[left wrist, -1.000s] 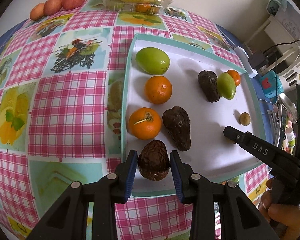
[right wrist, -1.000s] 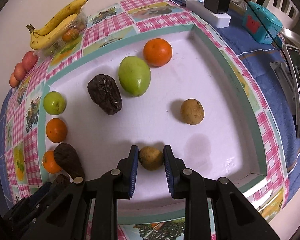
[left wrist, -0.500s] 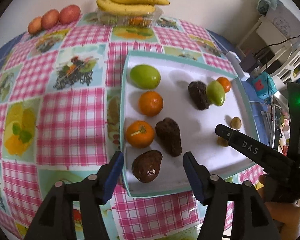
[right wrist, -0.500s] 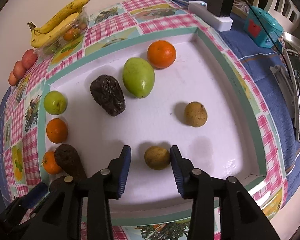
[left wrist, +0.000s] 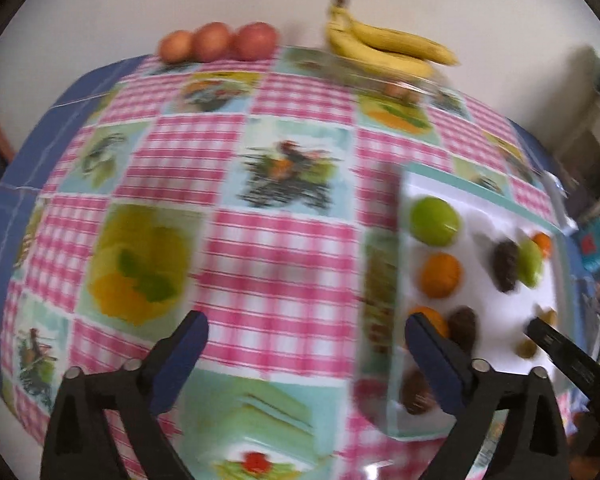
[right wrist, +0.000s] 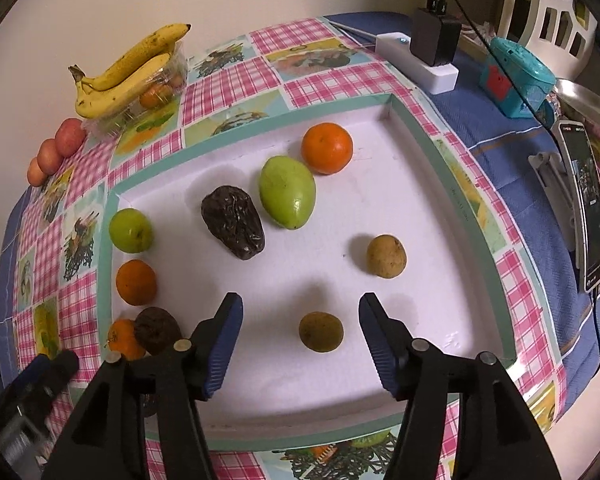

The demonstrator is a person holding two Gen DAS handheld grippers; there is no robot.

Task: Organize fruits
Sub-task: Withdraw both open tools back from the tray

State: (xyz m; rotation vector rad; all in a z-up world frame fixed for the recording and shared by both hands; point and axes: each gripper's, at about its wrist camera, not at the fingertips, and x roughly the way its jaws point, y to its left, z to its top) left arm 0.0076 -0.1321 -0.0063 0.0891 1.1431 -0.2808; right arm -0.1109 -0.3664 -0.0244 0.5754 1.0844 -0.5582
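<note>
Left hand-held gripper point(left wrist: 306, 344) opening, empty, apparently over tablecloth point(left wrist: 276, 264) | right hand-held gripper point(right wrist: 300, 322) opening, straddling brown fruit point(right wrist: 321, 331)

Black fingers point(right wrist: 220, 344) with ribbed blue pads, silver screws.

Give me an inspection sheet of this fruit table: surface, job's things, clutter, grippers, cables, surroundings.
Surface: checked tablecloth; white tray with a green rim on it.
Job's things: in the tray, oranges, green fruits, dark wrinkled fruits and two small brown fruits; bananas on a clear box and red fruits outside it.
Clutter: power strip, teal toy, phone.
Grippers: left gripper opening over cloth, empty; right gripper opening, one brown fruit between its jaws, untouched.
Cables: black cable from the charger.
Surroundings: wall, white chair.
</note>
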